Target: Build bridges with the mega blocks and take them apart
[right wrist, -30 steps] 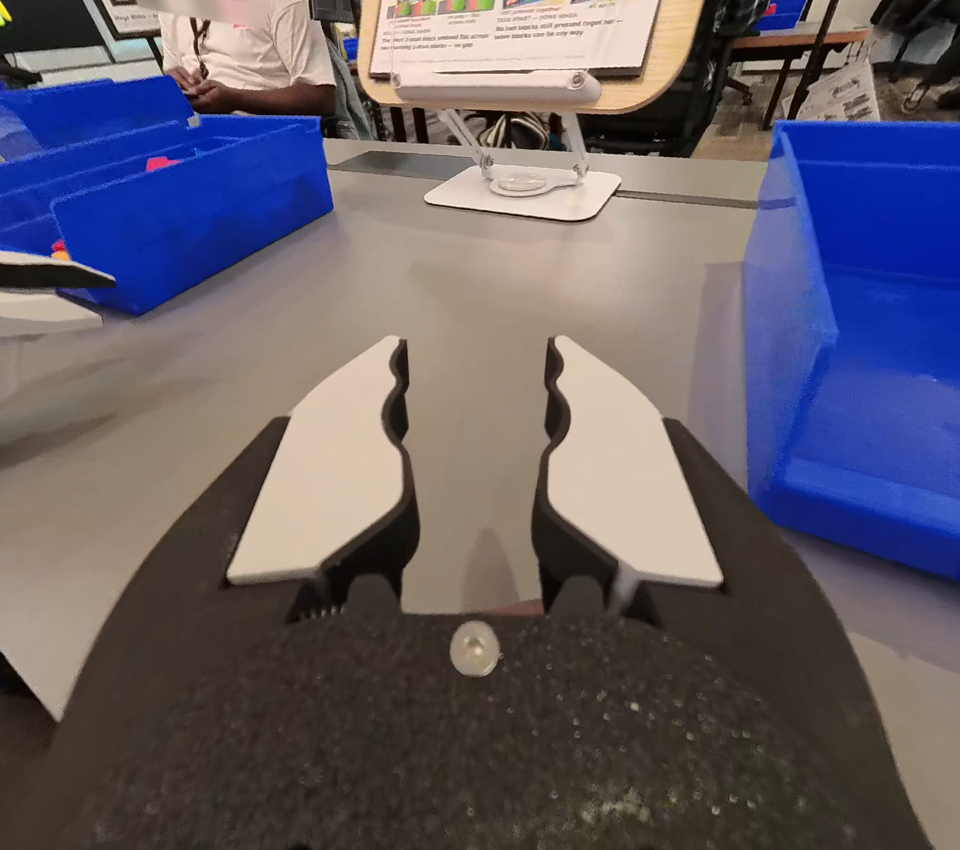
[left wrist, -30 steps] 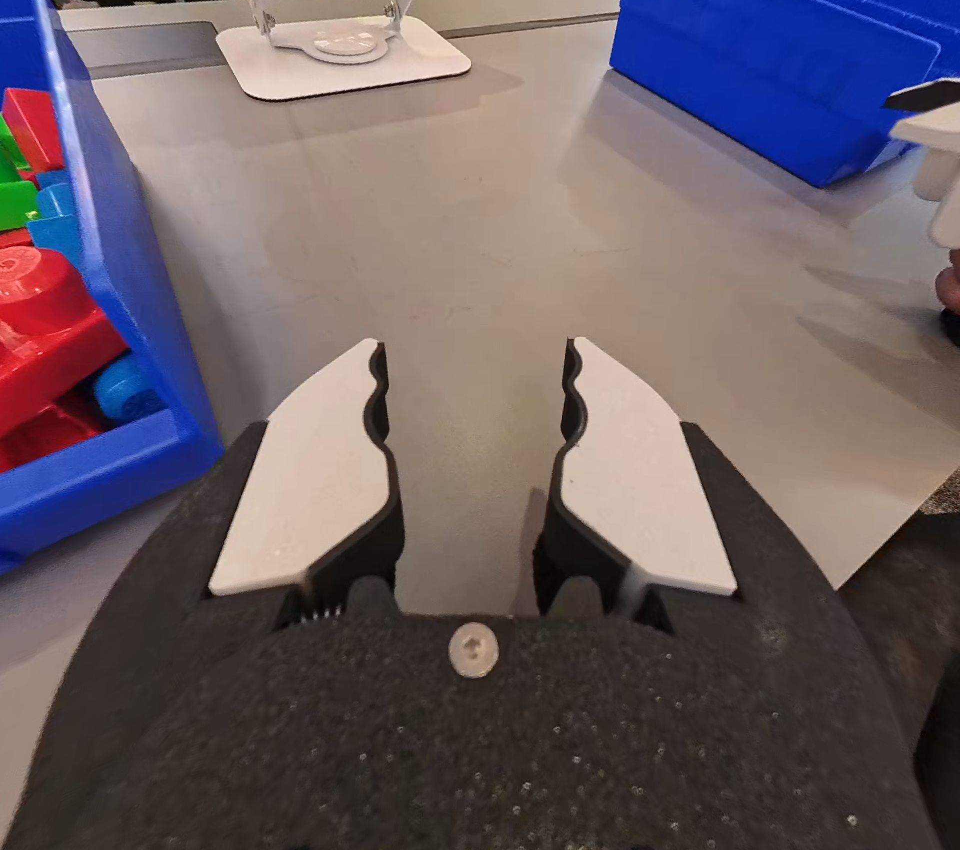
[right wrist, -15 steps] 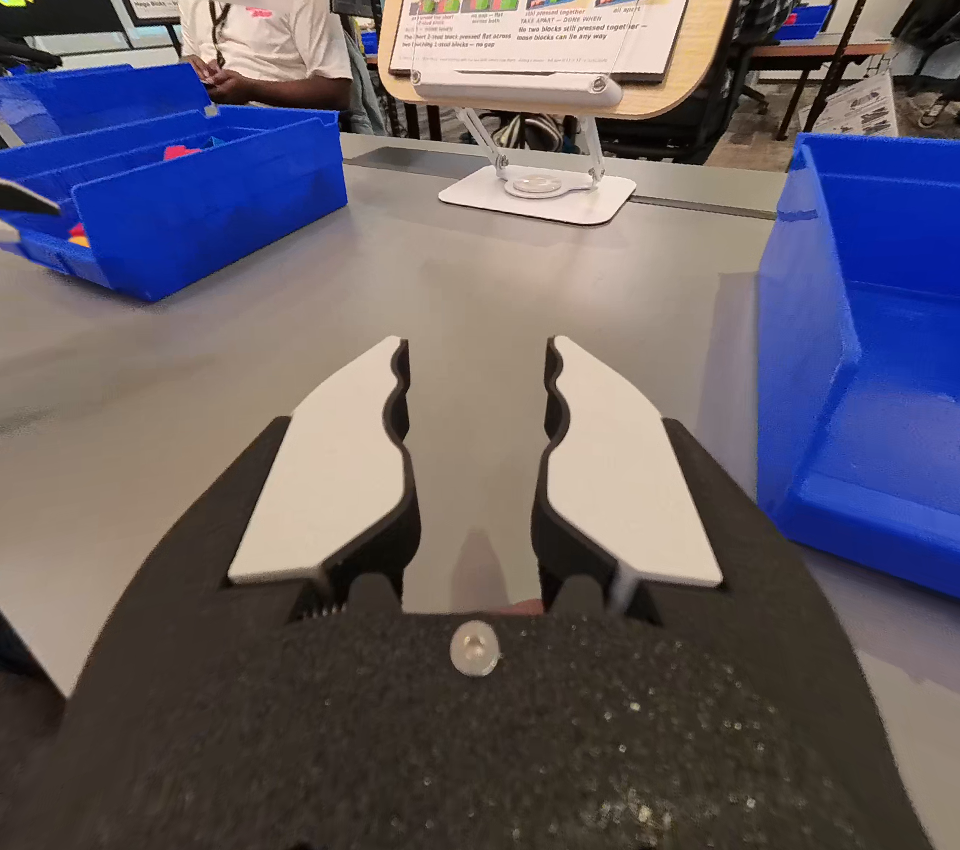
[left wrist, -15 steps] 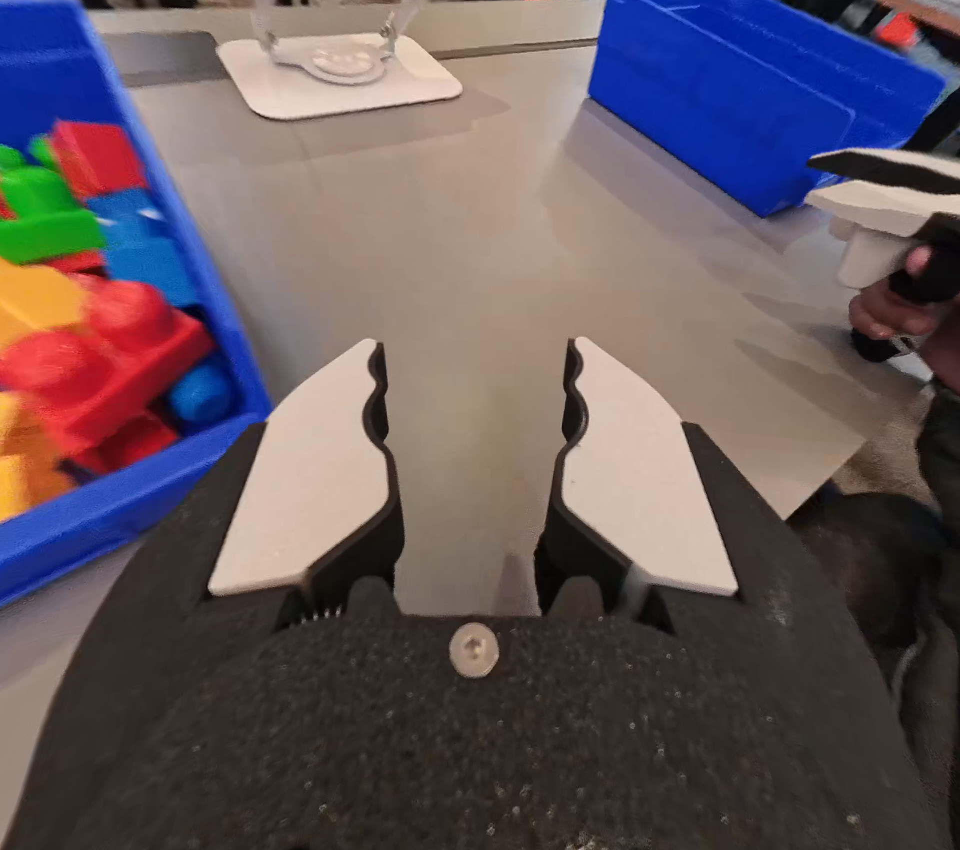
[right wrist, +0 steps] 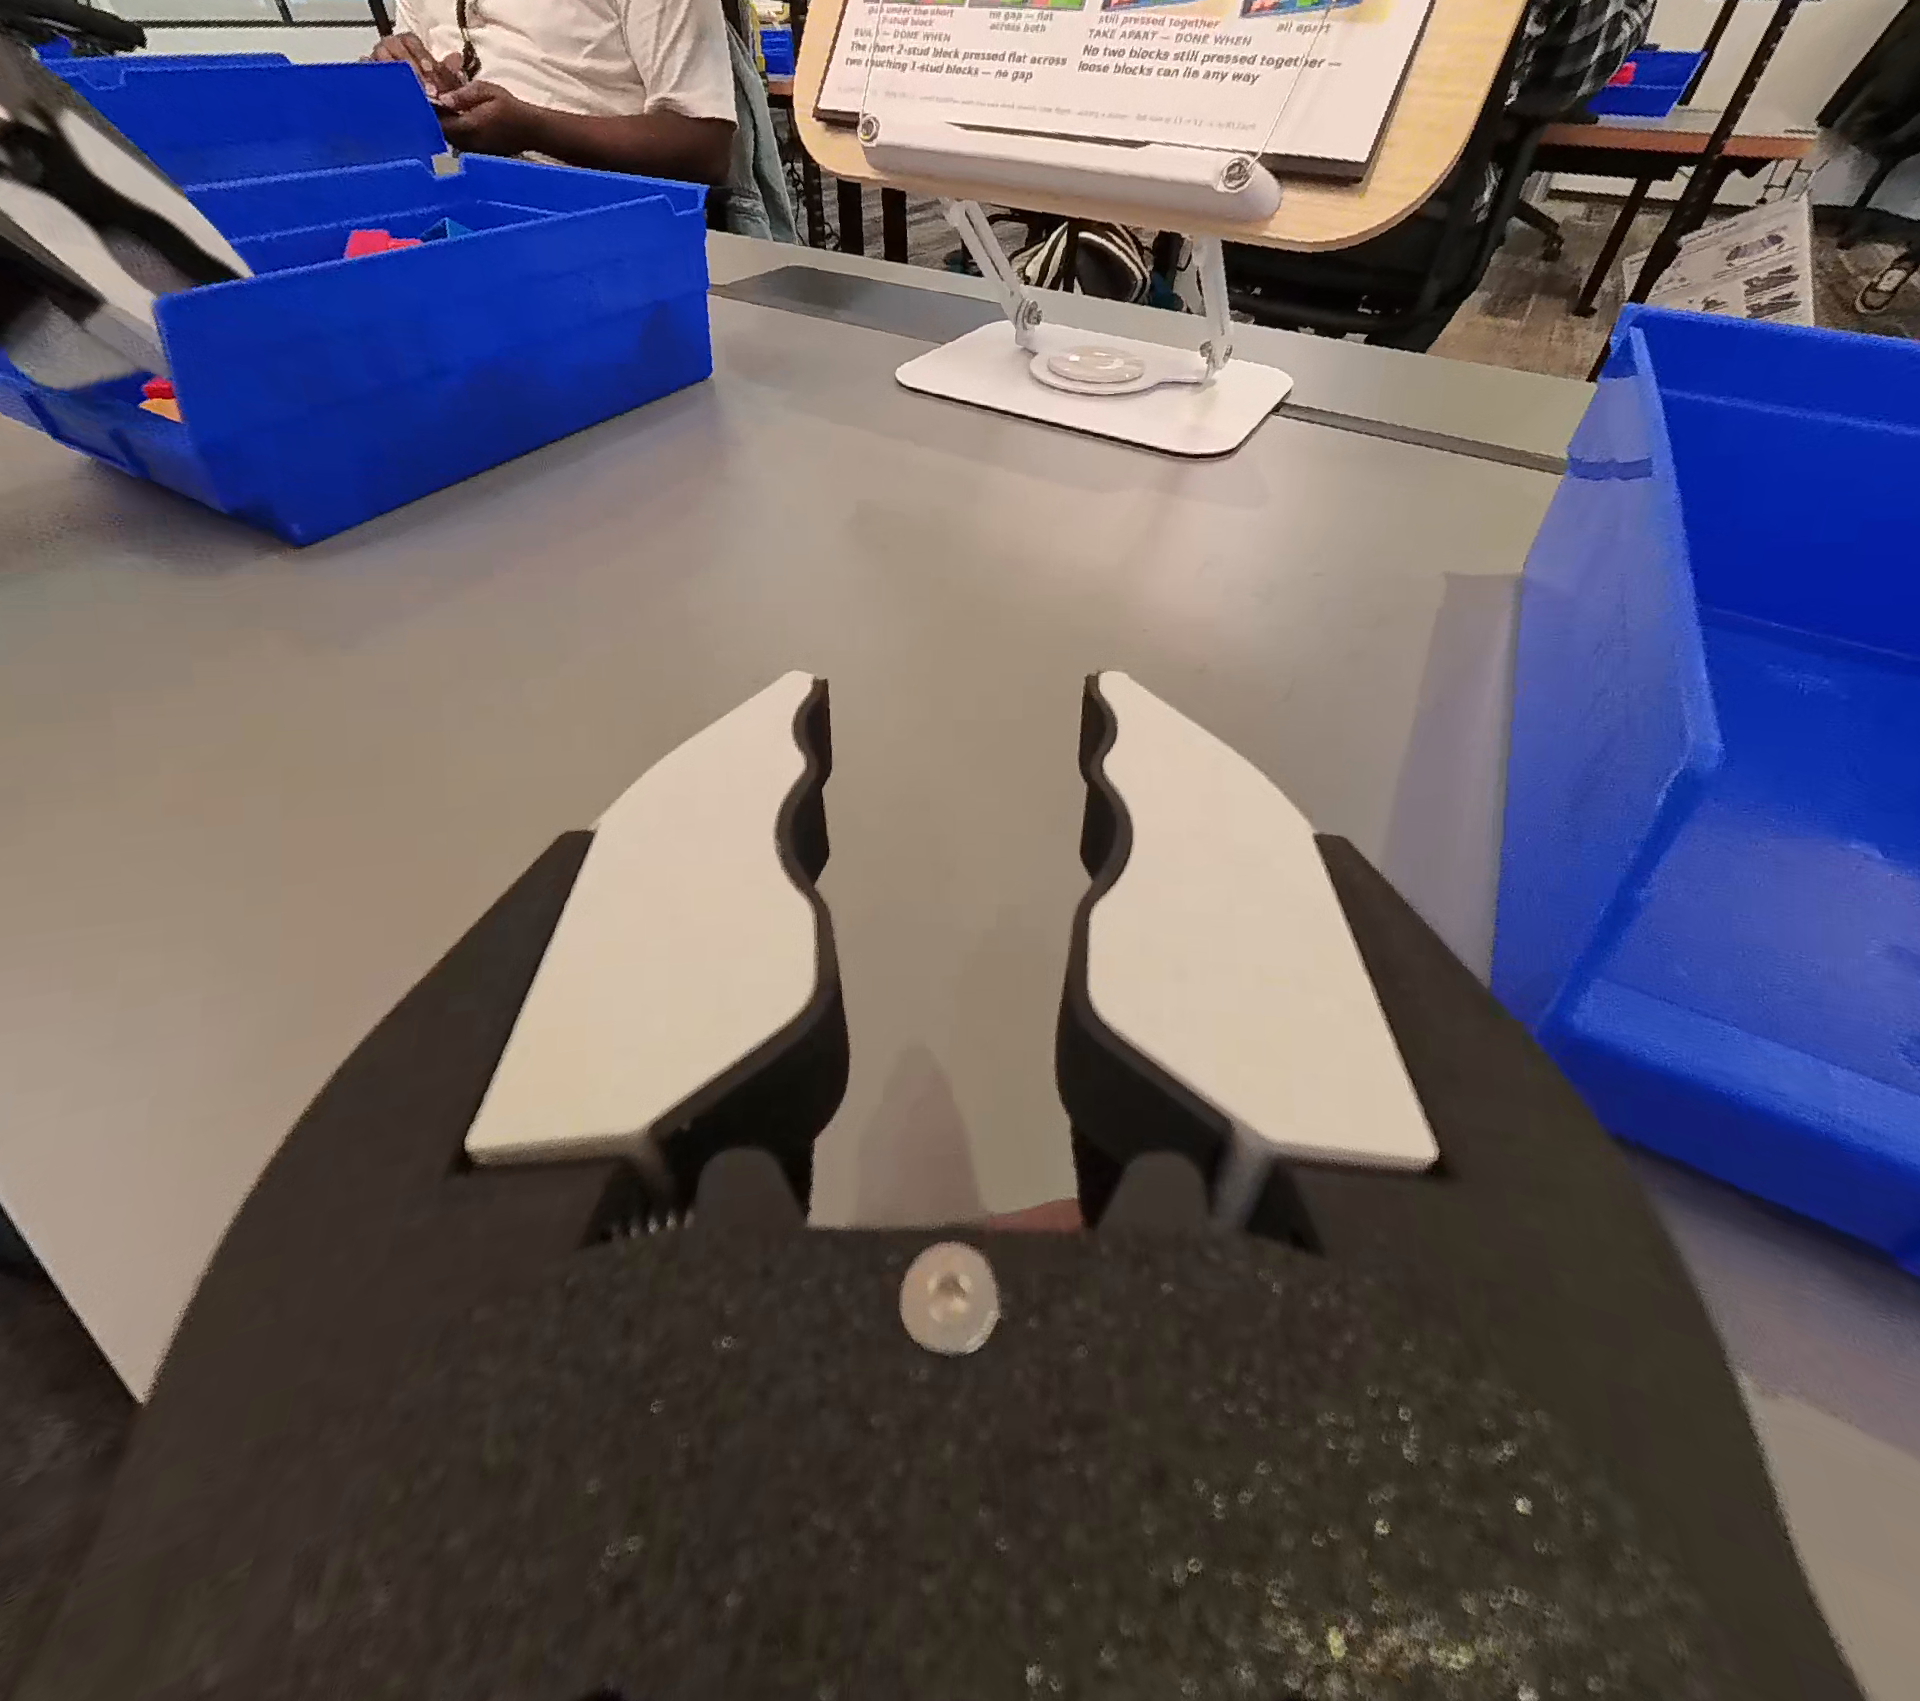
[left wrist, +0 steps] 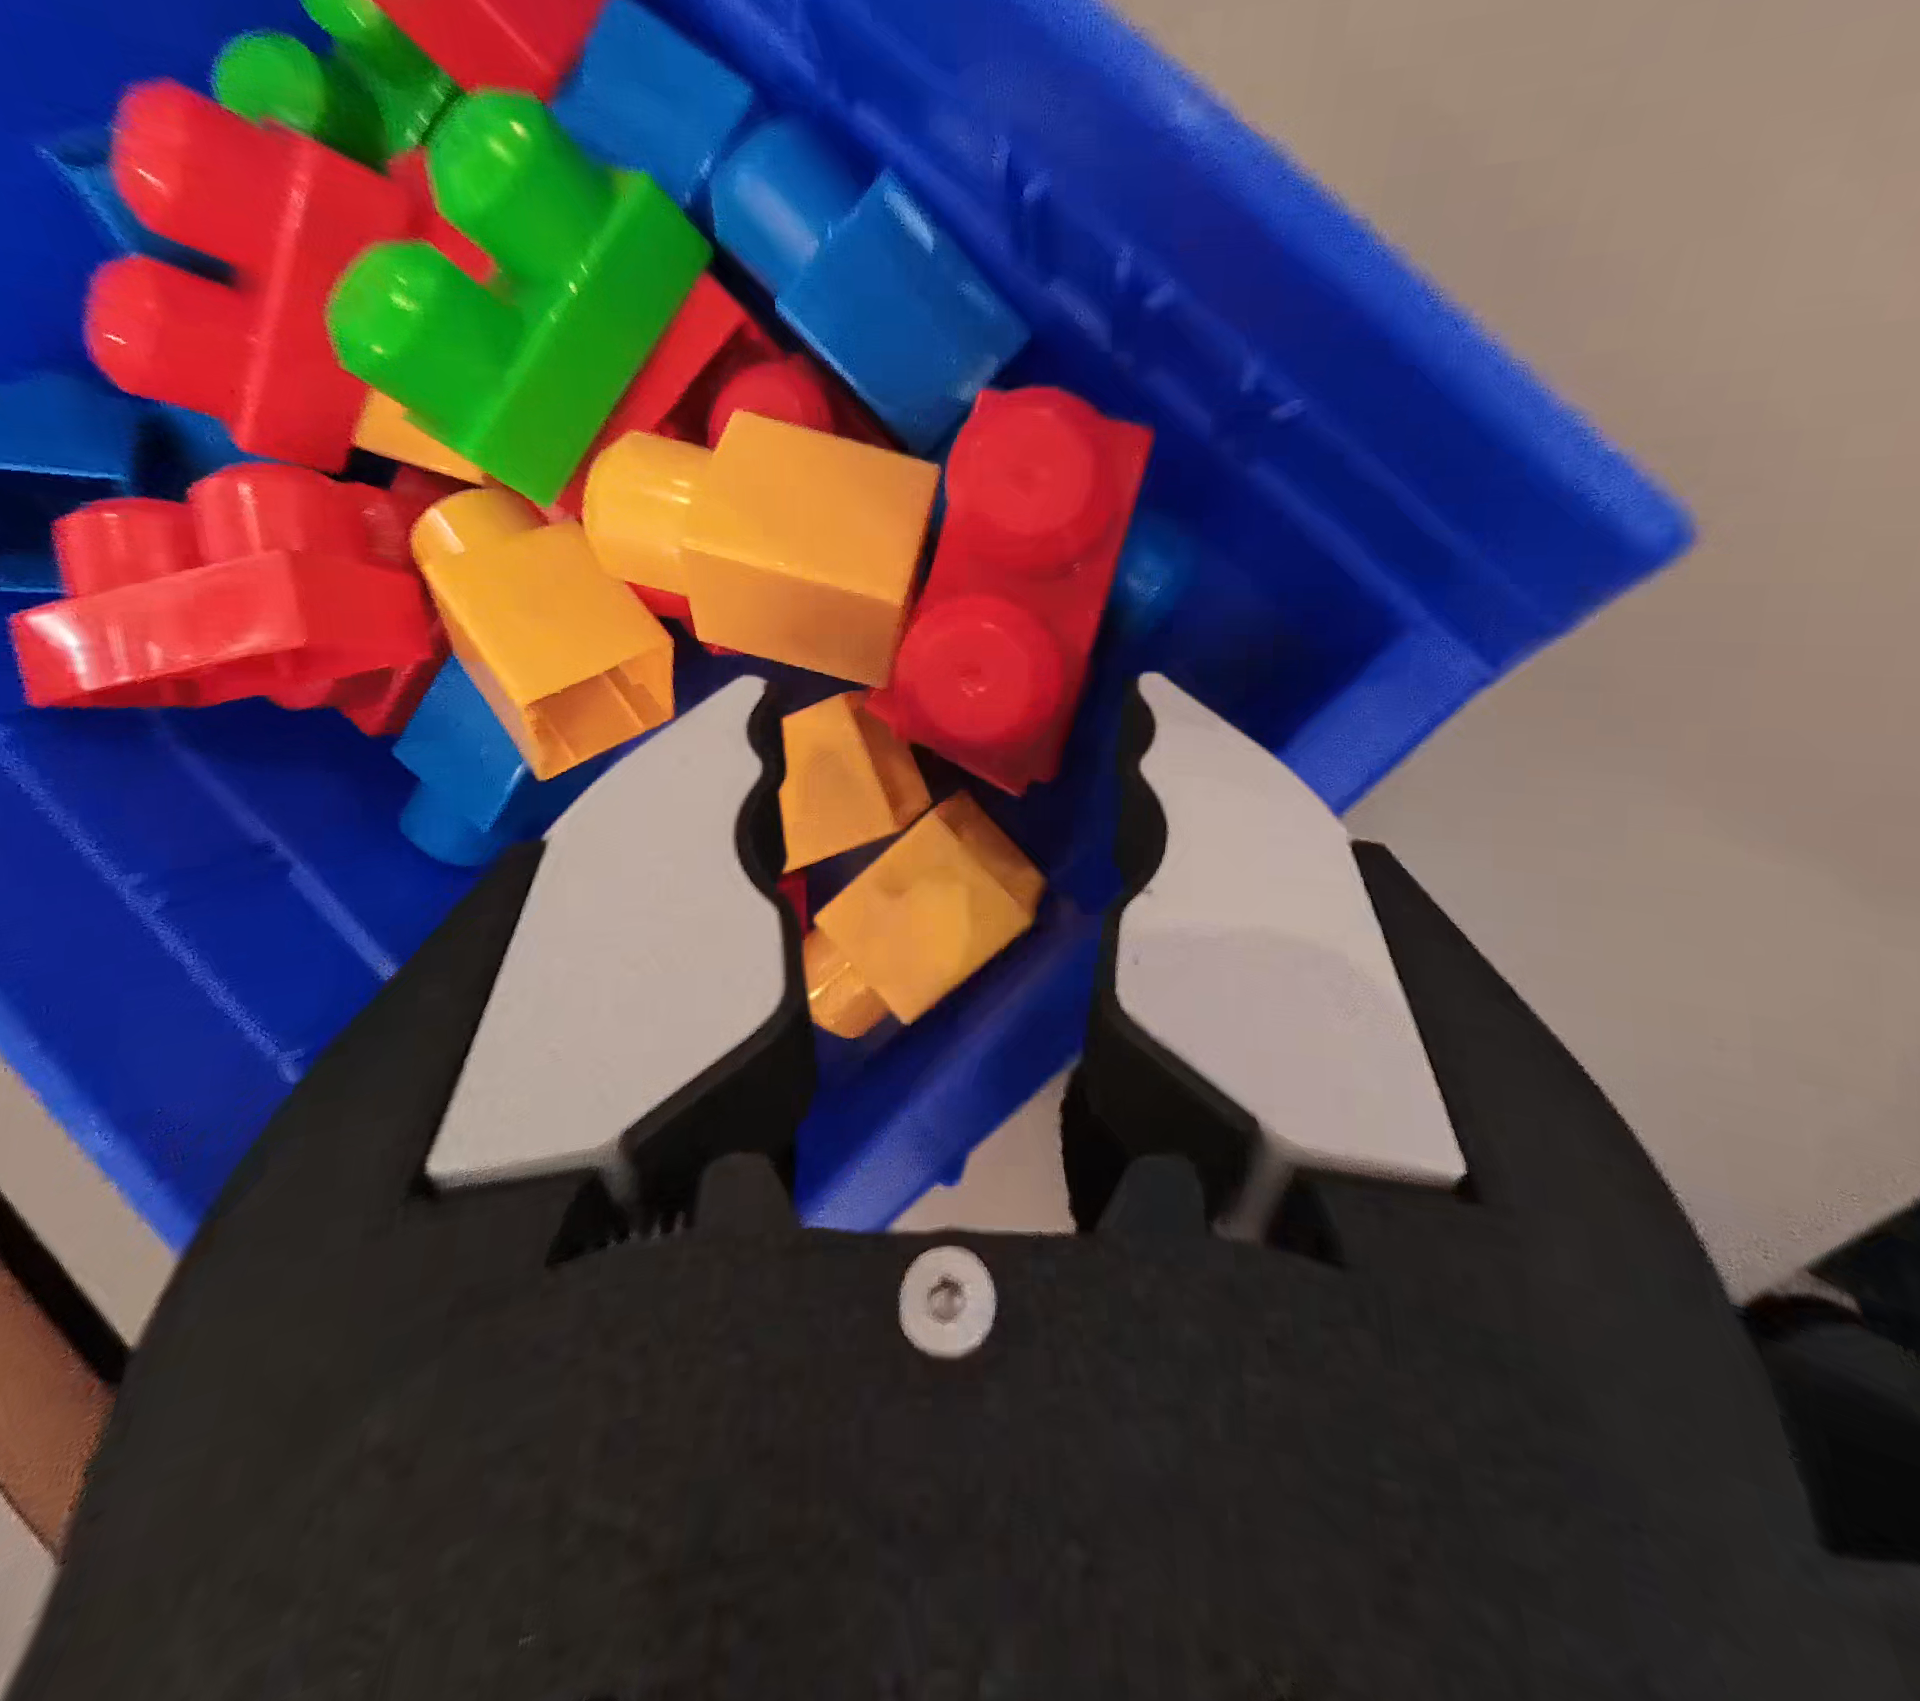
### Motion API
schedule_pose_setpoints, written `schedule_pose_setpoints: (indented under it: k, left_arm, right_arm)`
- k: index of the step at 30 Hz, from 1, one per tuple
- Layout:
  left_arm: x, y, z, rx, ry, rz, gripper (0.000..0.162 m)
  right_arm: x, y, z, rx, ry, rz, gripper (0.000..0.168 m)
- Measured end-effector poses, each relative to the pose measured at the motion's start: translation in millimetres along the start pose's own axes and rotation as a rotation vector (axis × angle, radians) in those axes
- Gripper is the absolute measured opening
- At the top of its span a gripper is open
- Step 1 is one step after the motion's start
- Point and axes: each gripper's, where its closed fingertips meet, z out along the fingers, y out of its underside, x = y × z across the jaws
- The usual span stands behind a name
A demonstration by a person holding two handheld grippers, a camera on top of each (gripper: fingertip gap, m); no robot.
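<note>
In the left wrist view a blue bin holds several loose mega blocks: a green two-stud block, red blocks, yellow blocks and blue blocks. My left gripper is open and empty, tilted down over the bin's near corner, with small yellow blocks showing between its fingers. My right gripper is open and empty above the bare grey table. The left gripper also shows at the far left of the right wrist view, over the same bin.
A second blue bin stands at the right, nothing showing inside. An instruction board on a white stand is at the table's back. A seated person is behind the left bin. Chairs and other tables lie beyond. Tip to tip, the grippers are about 40 centimetres apart.
My left gripper has swung left and tipped down over the bin of blocks, which now fills its view. My right gripper has barely moved and stays open.
</note>
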Motion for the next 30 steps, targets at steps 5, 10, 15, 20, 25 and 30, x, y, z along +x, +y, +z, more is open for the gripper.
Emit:
schedule_pose_setpoints:
  k: [5, 10, 15, 20, 25, 30]
  left_arm:
    - [4, 3, 7, -0.035, 0.028, 0.054, 0.037]
    - [5, 11, -15, -0.054, 0.036, 0.097, 0.037]
    - [-7, -2, -61, 0.014, 0.013, 0.118, 0.036]
    - [-5, -70, -99, 0.157, -0.016, 0.21, 0.036]
    - [39, -156, -72, 0.253, 0.138, 0.348, 0.035]
    - [85, -206, 17, 0.135, 0.3, 0.478, 0.036]
  right_arm:
    - [3, 0, -1, 0.005, 0.003, 0.022, 0.044]
    - [3, 0, -2, 0.004, -0.001, 0.029, 0.043]
    - [1, 0, -1, 0.002, -0.005, 0.018, 0.042]
    - [-2, -1, 1, -0.003, -0.015, 0.019, 0.042]
    - [-4, -2, 0, -0.003, -0.01, -0.002, 0.042]
    - [-7, -2, -2, 0.0, -0.01, -0.019, 0.041]
